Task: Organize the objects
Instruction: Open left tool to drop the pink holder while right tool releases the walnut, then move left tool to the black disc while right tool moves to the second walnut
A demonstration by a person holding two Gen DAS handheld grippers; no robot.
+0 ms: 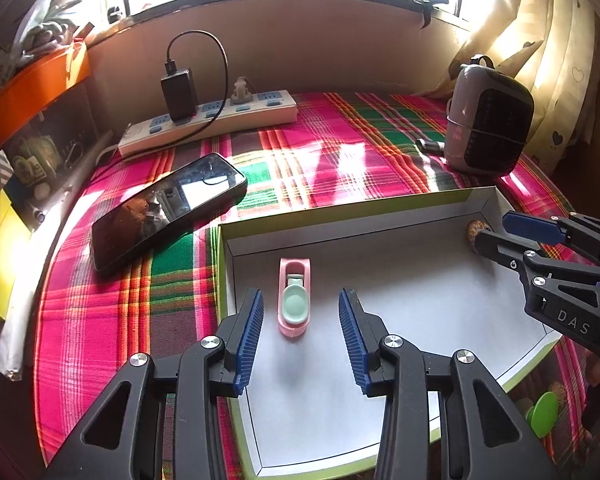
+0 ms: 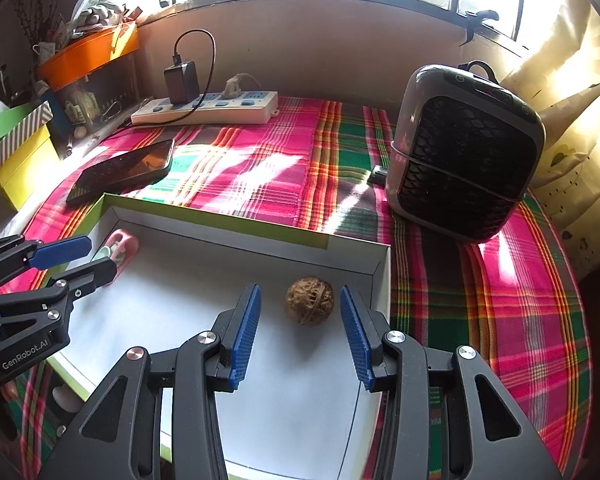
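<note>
A shallow white box with a green rim (image 1: 340,219) (image 2: 220,221) lies on the plaid cloth. In the left wrist view a pink and mint nail clipper (image 1: 295,300) rests on the box floor between the blue pads of my left gripper (image 1: 301,294), which is open and clear of it. In the right wrist view a brown walnut (image 2: 310,301) sits near the box's right wall, between the pads of my open right gripper (image 2: 300,290) without touching them. Each gripper also shows in the other view: the right gripper (image 1: 494,230) beside the walnut (image 1: 474,229), the left gripper (image 2: 100,256) beside the clipper (image 2: 126,246).
A black phone (image 1: 168,208) lies left of the box. A white power strip (image 1: 220,120) with a black charger runs along the back wall. A grey and black heater (image 1: 488,120) stands at the back right. Orange and yellow boxes crowd the left edge.
</note>
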